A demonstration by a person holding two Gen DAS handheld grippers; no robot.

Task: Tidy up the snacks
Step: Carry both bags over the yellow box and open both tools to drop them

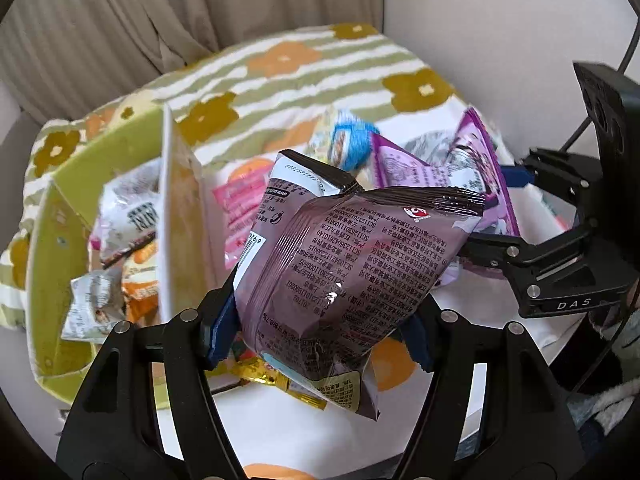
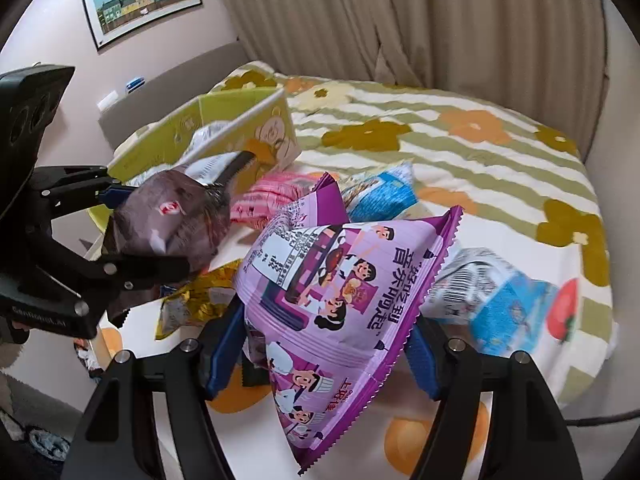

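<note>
Left gripper [image 1: 320,320] clamped on brown-purple snack bag [image 1: 352,276], held up over bed w/ floral striped blanket [image 1: 280,68]. Right gripper [image 2: 324,344] clamped on purple cartoon snack bag [image 2: 344,300], also lifted. Green box [image 1: 72,208], partly filled w/ packets, sits to left; pink packet [image 2: 272,196] & blue packets [image 2: 384,196] loose on bed.

My left gripper [image 1: 320,332] and right gripper [image 2: 320,344] show black linkage arms, silver screws, and blue pads.
</note>
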